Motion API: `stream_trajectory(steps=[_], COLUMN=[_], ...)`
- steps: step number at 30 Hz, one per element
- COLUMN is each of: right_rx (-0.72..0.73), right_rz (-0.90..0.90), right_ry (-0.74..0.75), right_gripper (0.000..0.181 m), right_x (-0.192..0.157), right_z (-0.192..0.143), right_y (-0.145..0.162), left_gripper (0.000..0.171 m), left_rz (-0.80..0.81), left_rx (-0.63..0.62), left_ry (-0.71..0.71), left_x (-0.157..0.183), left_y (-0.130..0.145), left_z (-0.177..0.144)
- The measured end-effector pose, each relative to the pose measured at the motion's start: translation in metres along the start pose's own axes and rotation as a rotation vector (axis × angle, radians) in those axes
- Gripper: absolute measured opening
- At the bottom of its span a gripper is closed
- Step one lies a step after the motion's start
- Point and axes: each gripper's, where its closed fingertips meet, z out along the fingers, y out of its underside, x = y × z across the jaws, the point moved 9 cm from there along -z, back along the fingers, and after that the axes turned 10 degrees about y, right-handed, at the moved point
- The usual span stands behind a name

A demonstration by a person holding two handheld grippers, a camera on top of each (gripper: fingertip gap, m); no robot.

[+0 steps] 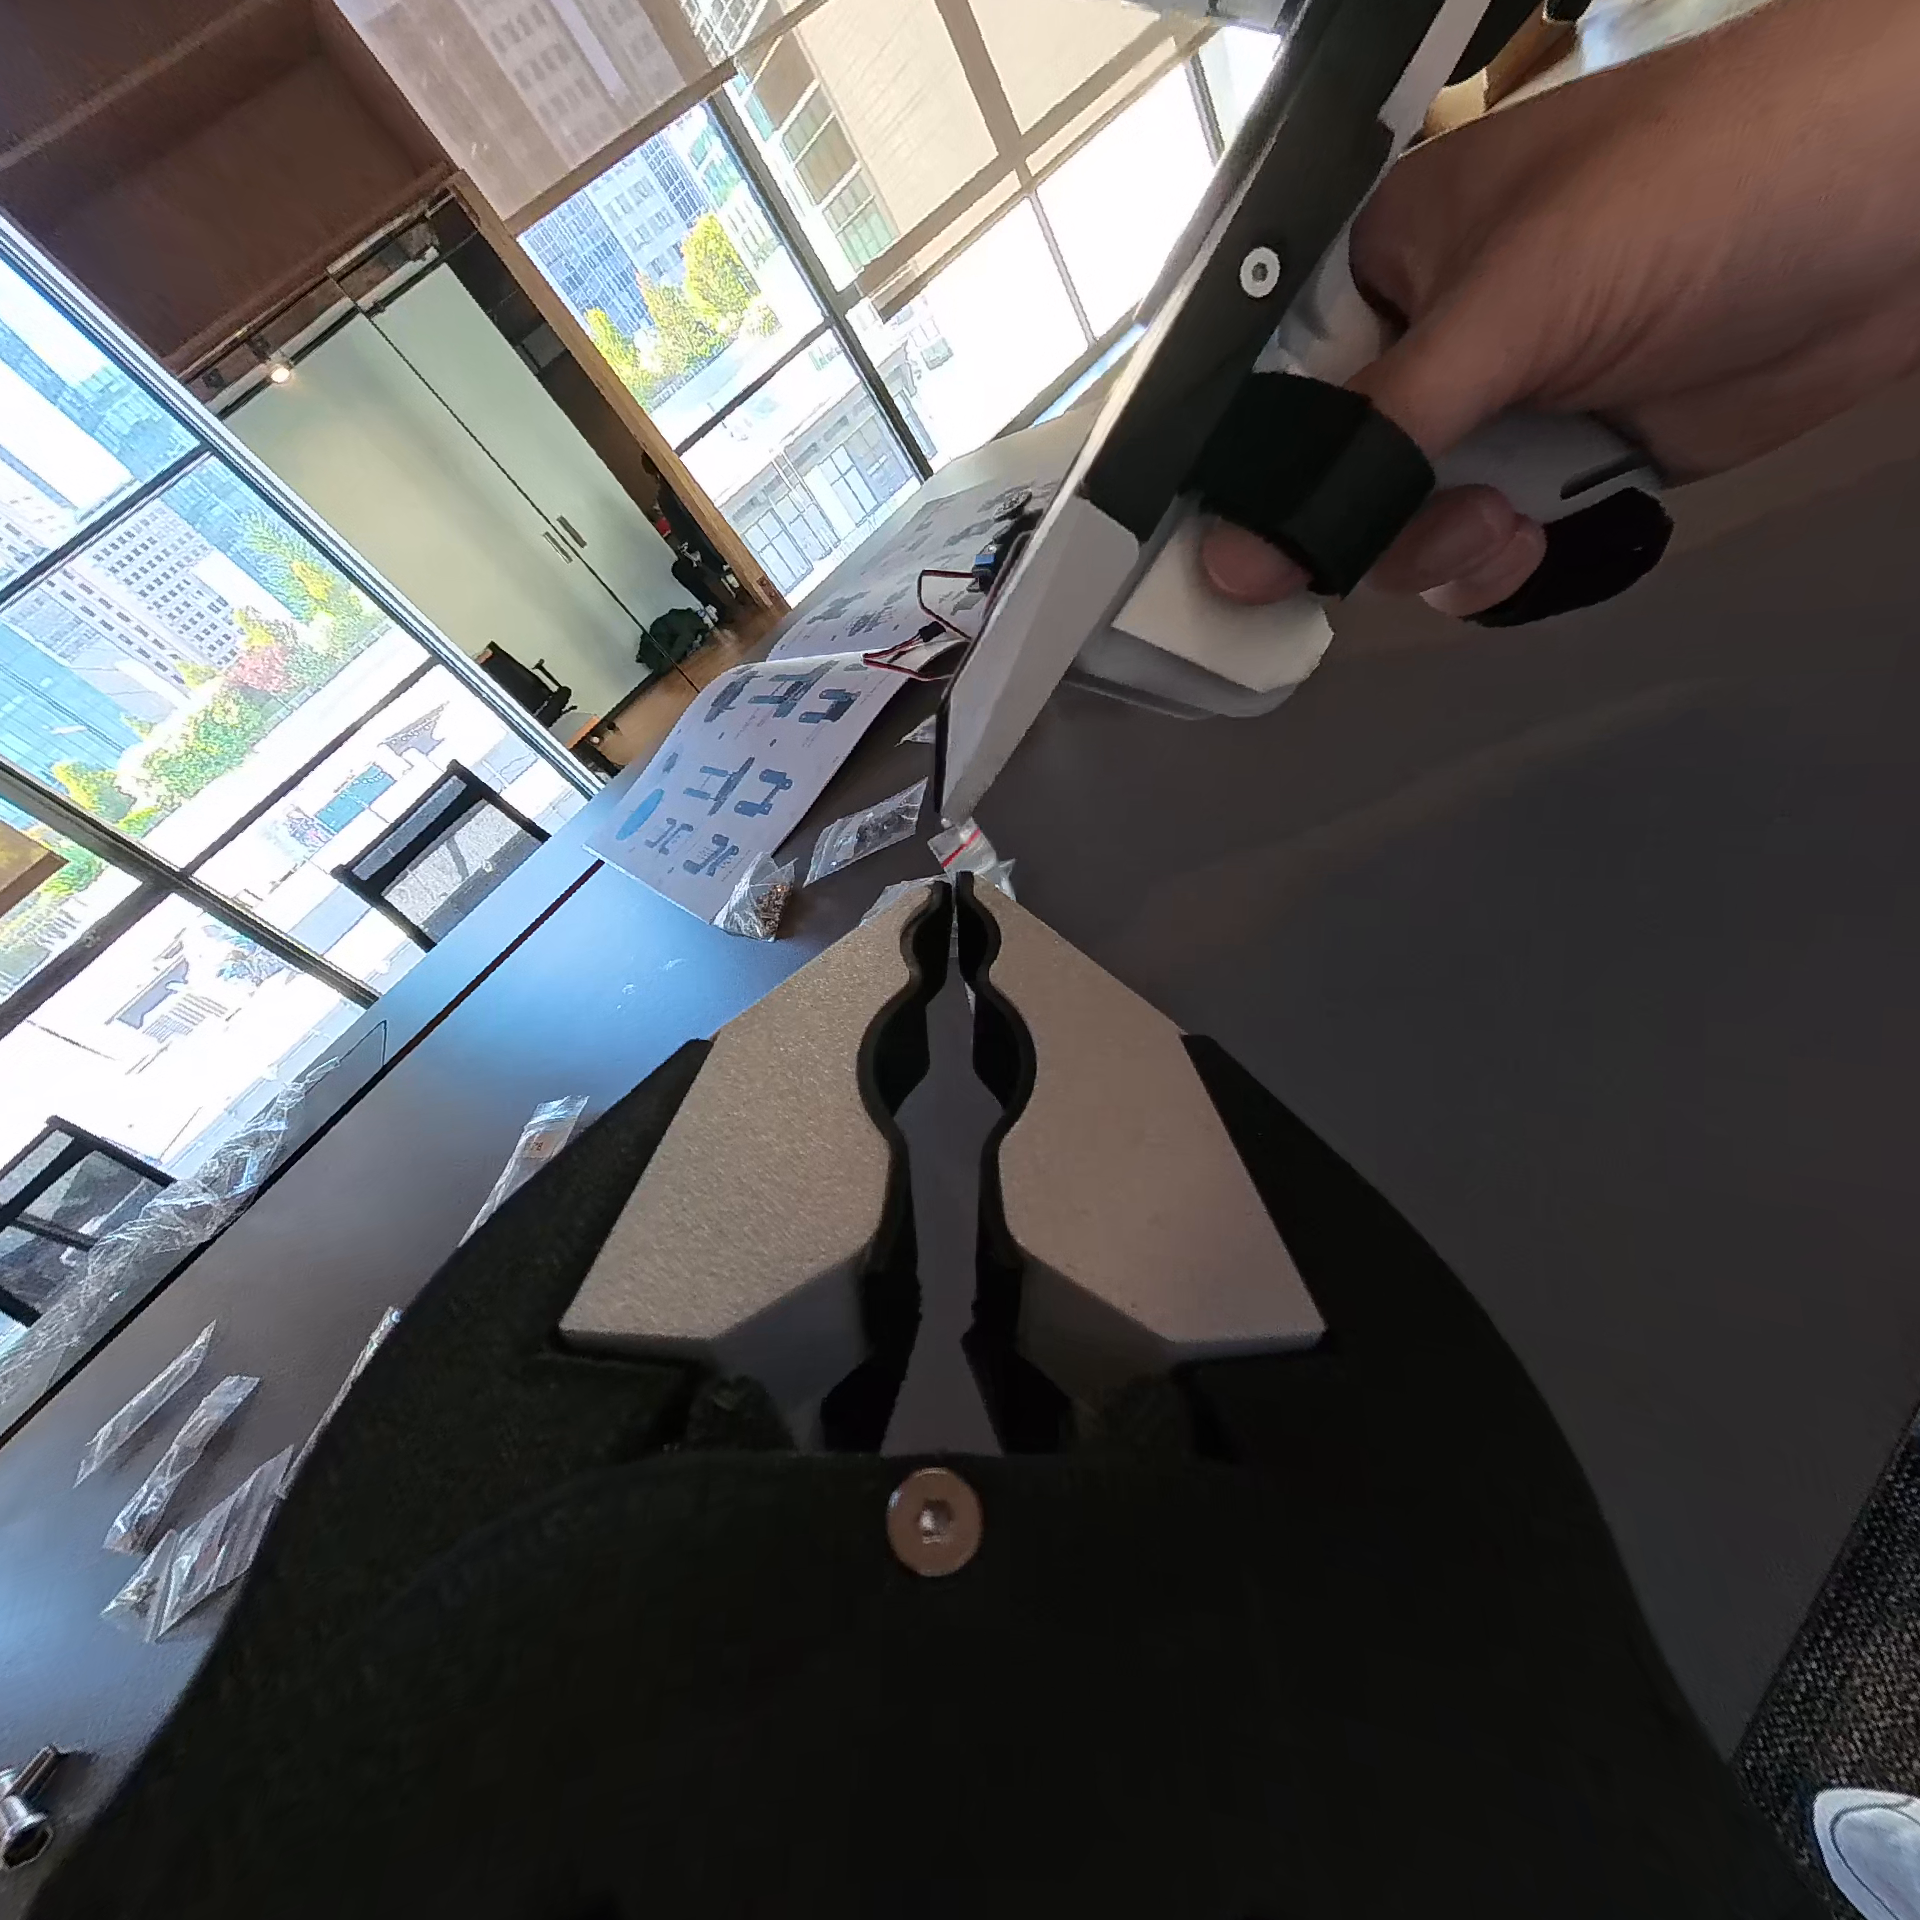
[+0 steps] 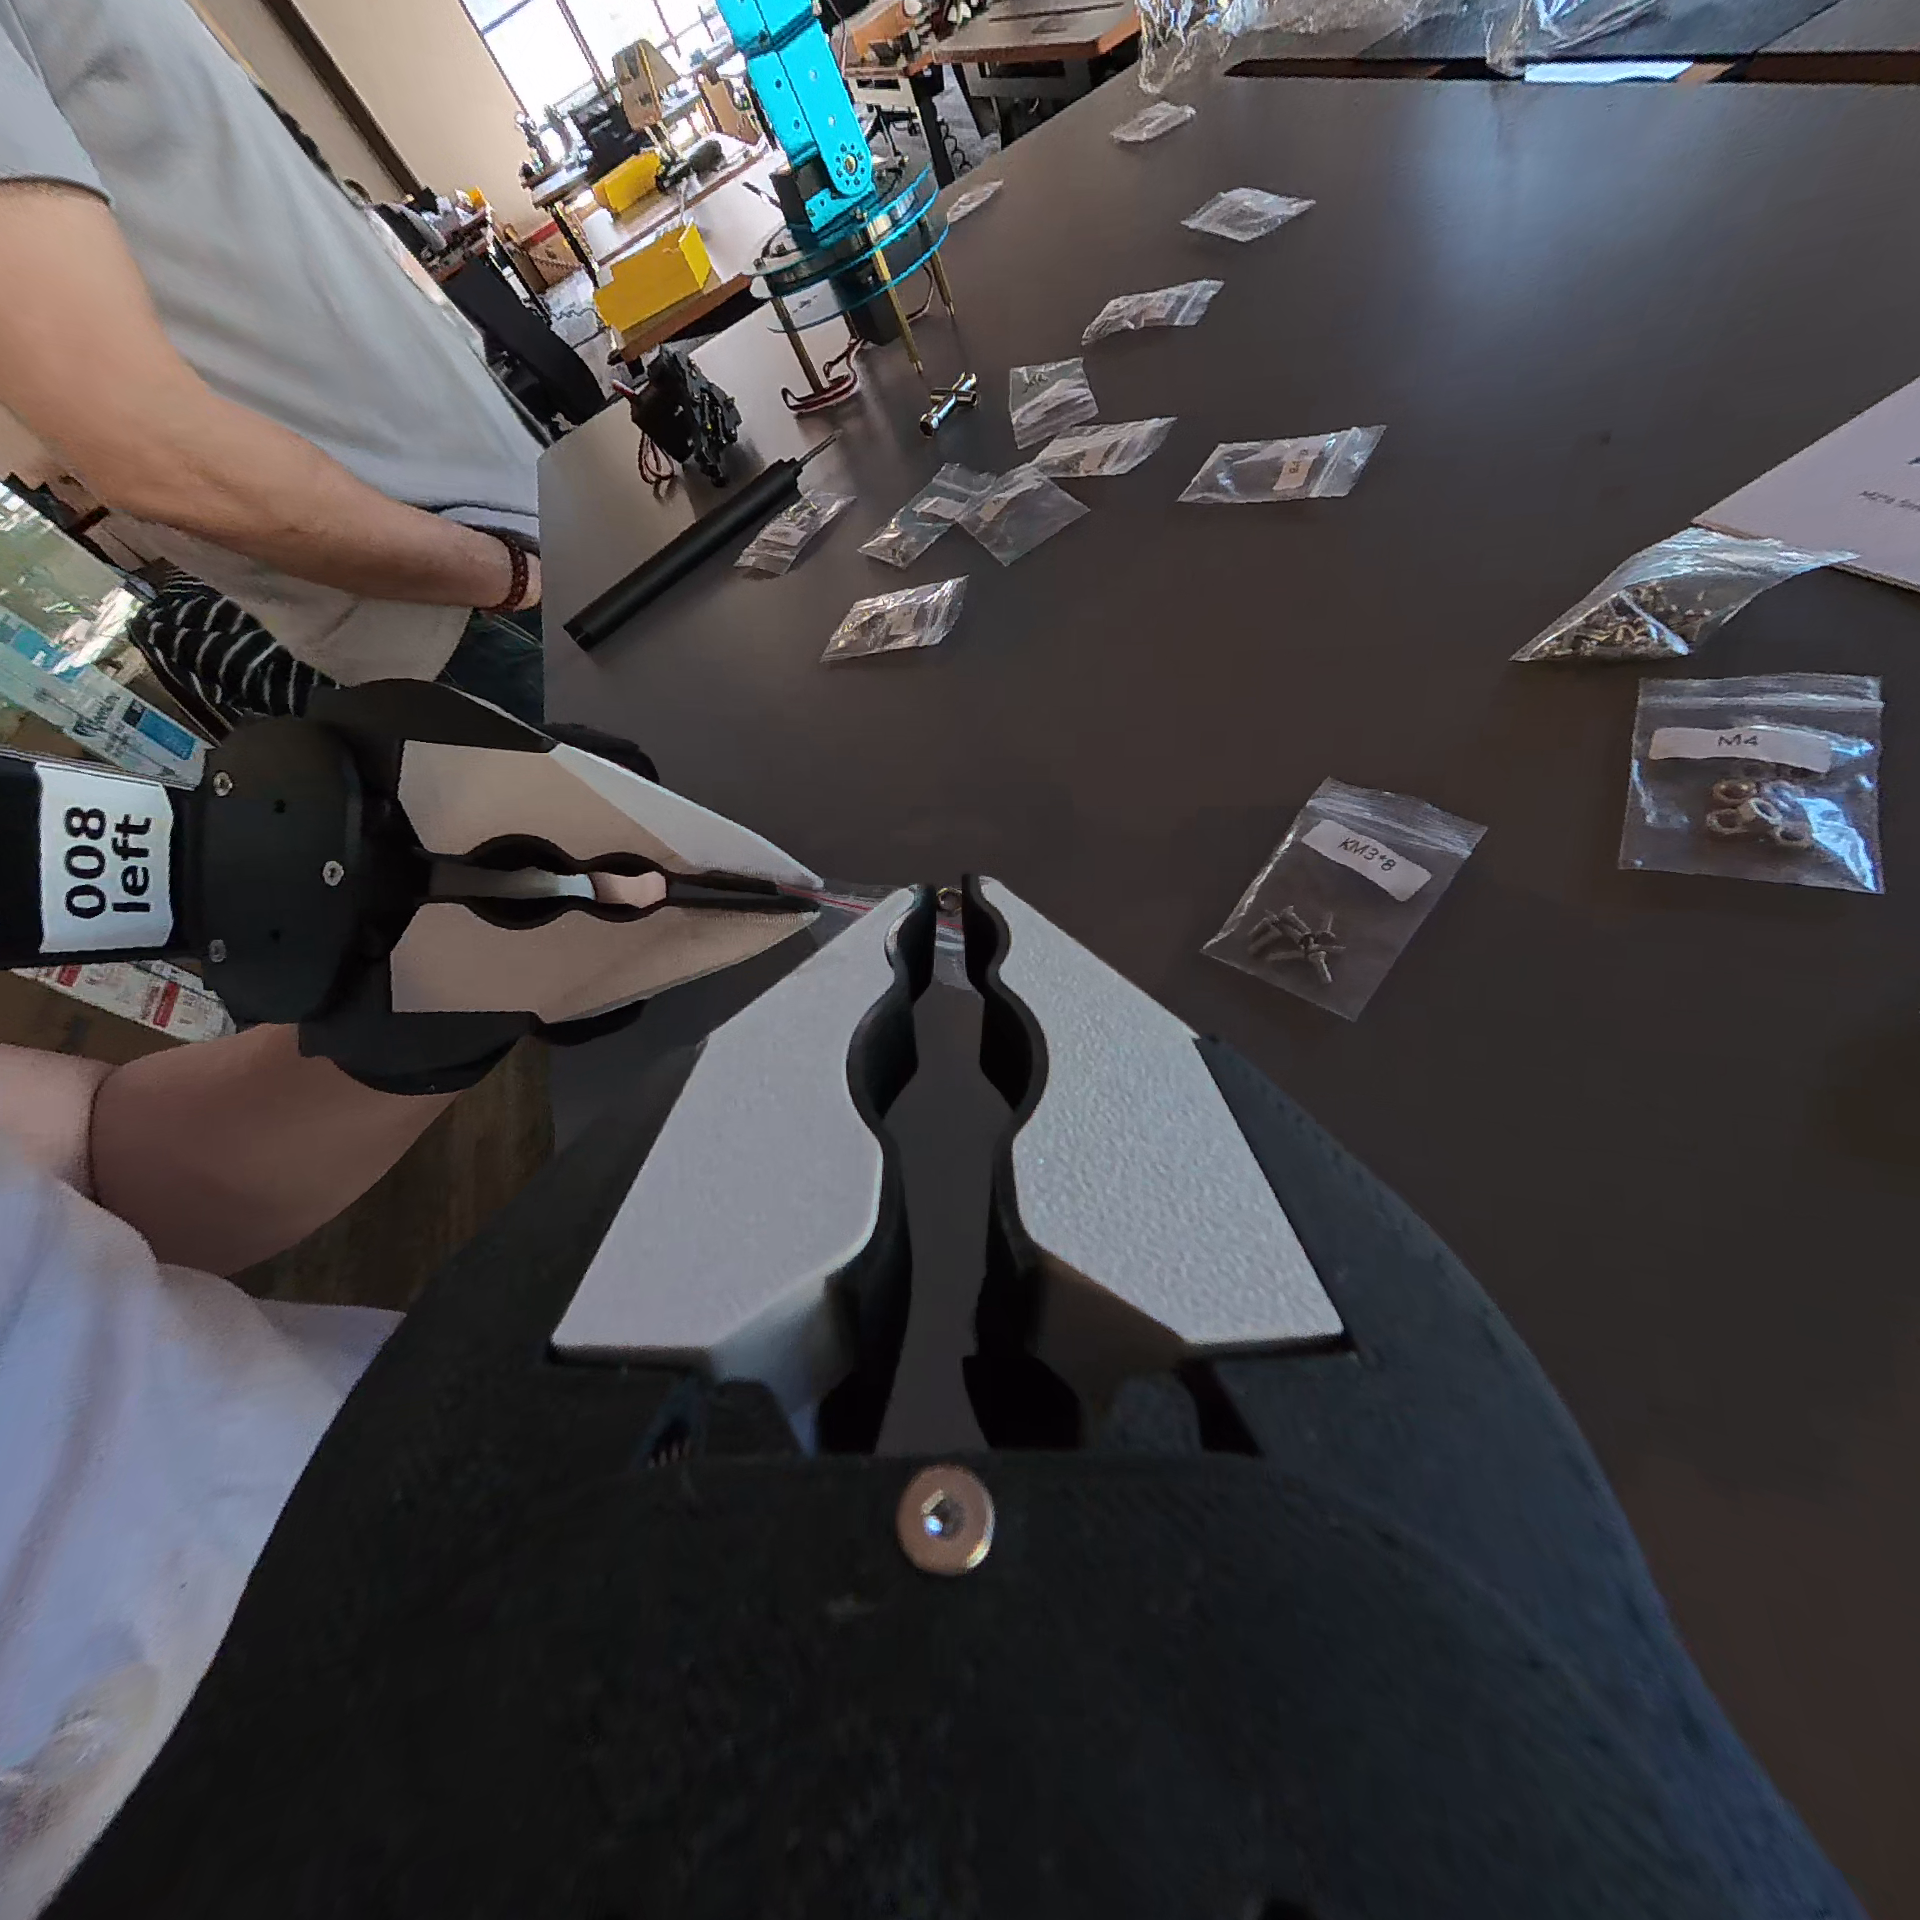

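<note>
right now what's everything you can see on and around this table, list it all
held bag: one, clear with a red strip, pinched between both gripper tips
small bags: many, clear, holding screws and nuts, scattered on the table
table: one, dark
booklet: one, white with dark drawings, far end of the table
wires: red and black, on the booklet
black rod: one, left part of the table
cross wrench: one, silver, near the stand
blue stand: one, blue frame on brass legs, far left
yellow boxes: a few, on tables behind
chairs: two, black, by the windows
person: one, grey shirt, left of the table
left gripper: shut on the held bag
right gripper: shut on the held bag
</note>
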Motion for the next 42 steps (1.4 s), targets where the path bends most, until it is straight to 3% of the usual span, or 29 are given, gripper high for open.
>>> stream_trajectory(steps=[13, 21, 26, 30, 33, 36, 42], right_rx=[-0.044, -0.418, -0.464, -0.359, -0.254, -0.336, -0.464], right_rz=[-0.002, -0.213, -0.274, -0.126, 0.222, 0.512, 0.717], right_ry=[-0.018, 0.09, 0.112, 0.053, -0.093, -0.184, -0.208], right_gripper=[0.004, 0.004, 0.011, 0.017, 0.013, 0.015, 0.021], right_x=[-0.002, 0.01, 0.007, 0.002, -0.003, 0.01, 0.028], right_z=[0.0, -0.001, 0.004, -0.006, -0.007, 0.008, 0.023], right_y=[0.006, 0.026, 0.032, 0.017, -0.003, -0.007, -0.003], left_gripper=[0.0, 0.0, 0.0, 0.0, 0.0, 0.0, 0.0], left_rz=[-0.004, 0.02, 0.055, 0.163, 0.263, 0.361, 0.421], left_rx=[-0.01, -0.042, -0.065, -0.116, -0.151, -0.177, -0.197], left_ry=[-0.003, -0.031, -0.051, -0.107, -0.134, -0.165, -0.174], left_x=[0.0, -0.003, -0.004, -0.001, 0.004, 0.009, 0.011], left_y=[0.0, 0.004, 0.008, 0.01, 0.006, 0.003, 0.004], left_z=[0.0, -0.004, -0.009, -0.01, -0.003, 0.009, 0.018])
